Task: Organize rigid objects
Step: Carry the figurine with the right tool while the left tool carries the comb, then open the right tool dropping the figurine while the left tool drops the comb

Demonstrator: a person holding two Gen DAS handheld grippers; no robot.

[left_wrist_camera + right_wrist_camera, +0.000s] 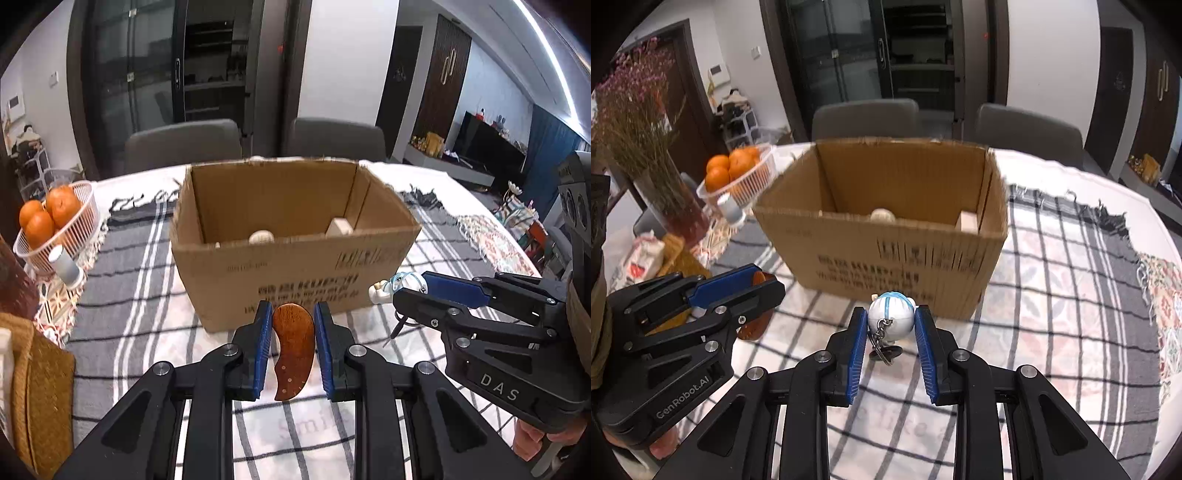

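- Two loads are up: your left tool point(293, 345) clamps the wooden comb point(293, 350), your right tool point(891, 338) clamps the keychain figure point(891, 315).
- Both hang just short of the cardboard box point(295, 273), which stands at 12 o'clock on the tabletop point(1071, 295).
- Next, you likely carry each over the near wall and release inside.

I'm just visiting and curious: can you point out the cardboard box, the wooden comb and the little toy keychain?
cardboard box point(280, 280), left wrist view, on its printed front wall.
wooden comb point(293, 339), left wrist view, middle of its brown body.
toy keychain point(891, 314), right wrist view, on its round white head.
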